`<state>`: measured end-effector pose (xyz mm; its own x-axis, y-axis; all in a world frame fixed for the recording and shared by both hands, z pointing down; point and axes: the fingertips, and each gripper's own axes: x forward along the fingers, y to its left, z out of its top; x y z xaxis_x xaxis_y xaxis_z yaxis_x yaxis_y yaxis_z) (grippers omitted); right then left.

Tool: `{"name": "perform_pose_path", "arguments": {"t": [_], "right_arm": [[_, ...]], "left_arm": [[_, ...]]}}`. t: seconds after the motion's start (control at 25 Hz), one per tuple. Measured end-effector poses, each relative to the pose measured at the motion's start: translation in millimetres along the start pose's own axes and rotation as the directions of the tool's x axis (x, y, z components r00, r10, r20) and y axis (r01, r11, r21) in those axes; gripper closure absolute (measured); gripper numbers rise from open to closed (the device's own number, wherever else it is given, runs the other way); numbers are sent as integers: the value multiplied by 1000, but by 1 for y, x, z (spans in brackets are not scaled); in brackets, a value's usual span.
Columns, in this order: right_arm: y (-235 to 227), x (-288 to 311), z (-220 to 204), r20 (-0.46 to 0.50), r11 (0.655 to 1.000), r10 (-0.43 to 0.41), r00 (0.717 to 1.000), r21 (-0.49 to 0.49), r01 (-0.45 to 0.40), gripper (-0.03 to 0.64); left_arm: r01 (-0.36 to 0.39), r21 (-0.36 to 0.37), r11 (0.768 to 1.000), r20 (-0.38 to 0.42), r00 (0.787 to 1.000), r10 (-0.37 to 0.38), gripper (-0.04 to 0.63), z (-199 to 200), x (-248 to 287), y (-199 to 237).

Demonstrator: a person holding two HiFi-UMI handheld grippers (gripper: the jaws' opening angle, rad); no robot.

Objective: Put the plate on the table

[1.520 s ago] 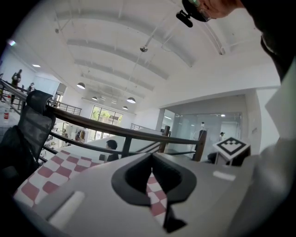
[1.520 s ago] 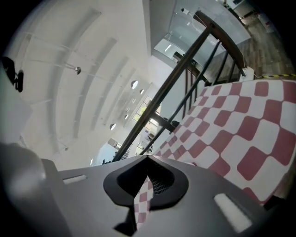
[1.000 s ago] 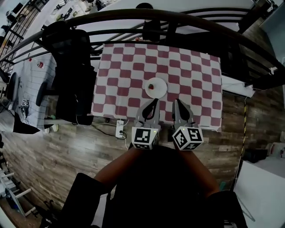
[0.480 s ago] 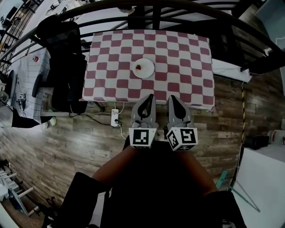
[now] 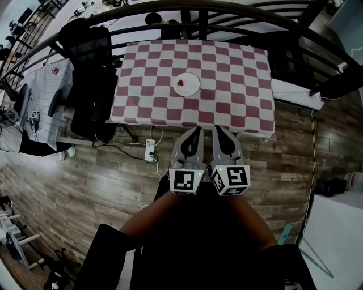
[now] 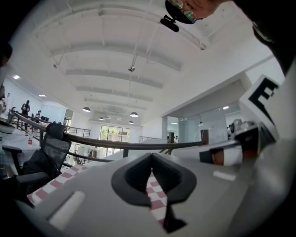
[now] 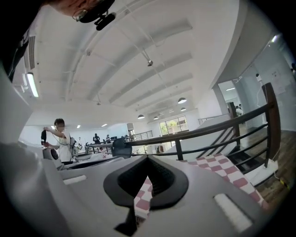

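as the left tongs [image 5: 197, 131] and right tongs [image 5: 218, 131] sit side by side above the wooden floor [image 5: 113, 181], both are closed on nothing; well ahead, the white plate [image 5: 187, 86] rests on the checked table [image 5: 238, 73], carrying something red [image 5: 180, 82].

Open-plan office mezzanine, black railing [image 6: 138, 145], mesh office chair [image 5: 91, 62], cluttered desks [image 5: 39, 102], pendant ceiling lamps [image 6: 134, 114], wood-plank floor [image 5: 85, 187]

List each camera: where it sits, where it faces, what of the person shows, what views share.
Head view: on the person's head, steeply down at the checkered table, plate, left tool, right tool, forearms.
Left gripper view: on the left tool, level along its shut jaws; head above.
Right gripper view: on the right tool, likewise.
All share the checkered table.
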<state>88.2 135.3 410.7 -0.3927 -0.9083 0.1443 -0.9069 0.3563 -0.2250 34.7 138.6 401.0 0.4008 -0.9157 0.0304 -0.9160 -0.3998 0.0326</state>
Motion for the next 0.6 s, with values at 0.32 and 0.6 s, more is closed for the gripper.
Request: {"name": "perform_pose_path", "arguments": {"t": [0.32,0.6], "right_arm": [[28,-1,2,17,997,48,999,-62,-47,620],[24,4,1,3,996,37,999,-86,-36,620]], "left_arm": [[-42,7,999,15,999,42,586,9,-24,16],[-44,6,999,19,999,44,586,7,-17,20]]}}
